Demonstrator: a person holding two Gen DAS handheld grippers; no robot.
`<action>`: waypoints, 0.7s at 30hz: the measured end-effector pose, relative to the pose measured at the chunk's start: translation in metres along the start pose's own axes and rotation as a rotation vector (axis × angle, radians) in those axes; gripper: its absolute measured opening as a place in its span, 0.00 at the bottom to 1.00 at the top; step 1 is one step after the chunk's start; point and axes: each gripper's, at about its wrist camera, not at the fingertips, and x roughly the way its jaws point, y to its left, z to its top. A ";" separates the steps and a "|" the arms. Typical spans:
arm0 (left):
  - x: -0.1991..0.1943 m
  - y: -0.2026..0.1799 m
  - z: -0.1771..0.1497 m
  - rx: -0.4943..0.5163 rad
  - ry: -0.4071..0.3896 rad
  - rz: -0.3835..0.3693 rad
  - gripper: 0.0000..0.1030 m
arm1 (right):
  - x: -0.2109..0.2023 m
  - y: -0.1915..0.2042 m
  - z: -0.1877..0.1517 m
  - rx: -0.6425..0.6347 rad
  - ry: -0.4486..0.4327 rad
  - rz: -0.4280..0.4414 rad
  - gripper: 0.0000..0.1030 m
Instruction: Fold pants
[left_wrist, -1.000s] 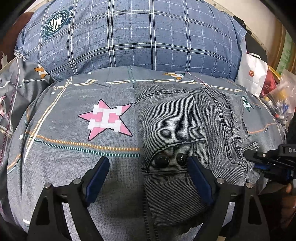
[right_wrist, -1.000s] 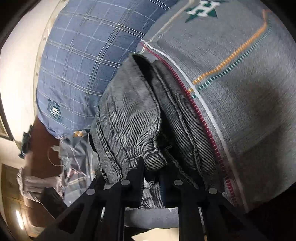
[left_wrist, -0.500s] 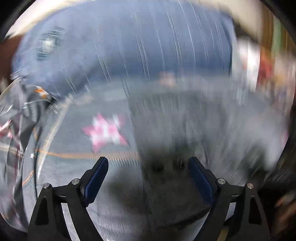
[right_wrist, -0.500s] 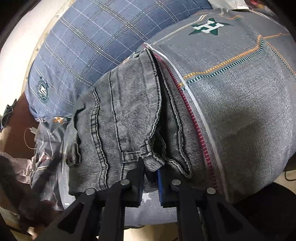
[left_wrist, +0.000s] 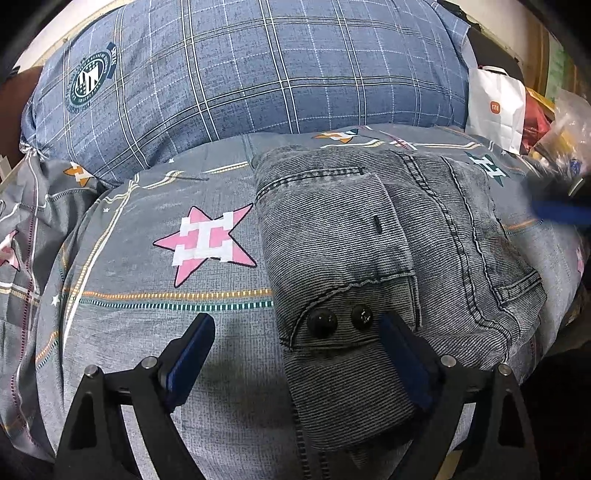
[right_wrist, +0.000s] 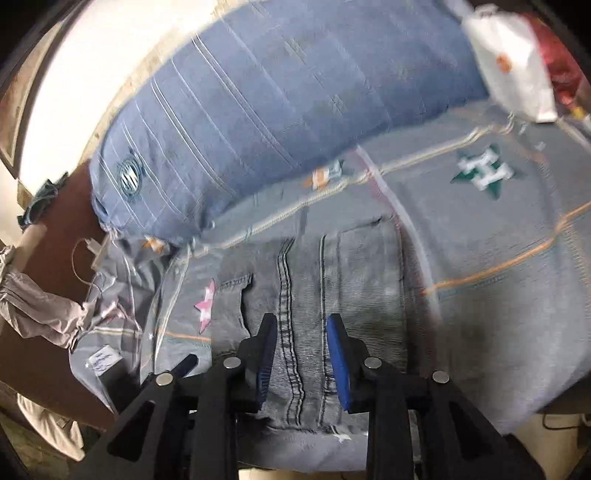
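Grey denim pants (left_wrist: 388, 236) lie folded into a compact stack on the grey patterned bedspread (left_wrist: 155, 325), just right of the pink star print (left_wrist: 207, 247) in the left wrist view, with the blue plaid pillow (left_wrist: 258, 62) behind them. Two black buttons (left_wrist: 323, 319) face up at the near end of the stack. Left gripper (left_wrist: 295, 350): jaws spread wide, nothing pinched; the right pad sits over the near edge of the pants, the left pad over bare bedspread. Right gripper (right_wrist: 301, 354): jaws have just been opening, now slightly apart above the seams of the pants (right_wrist: 325, 295), pads off the cloth. Right wrist view blurred. White paper bag (left_wrist: 496, 107) stands beyond the bed.
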 end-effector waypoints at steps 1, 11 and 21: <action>0.001 0.001 0.000 -0.004 -0.001 -0.001 0.92 | 0.016 -0.006 -0.006 -0.006 0.050 -0.055 0.30; -0.038 0.026 0.006 -0.112 -0.123 -0.025 0.93 | 0.025 -0.015 -0.032 -0.026 0.032 -0.072 0.31; 0.001 0.011 -0.005 -0.036 -0.005 0.023 0.97 | 0.036 -0.004 -0.021 -0.043 0.101 -0.140 0.31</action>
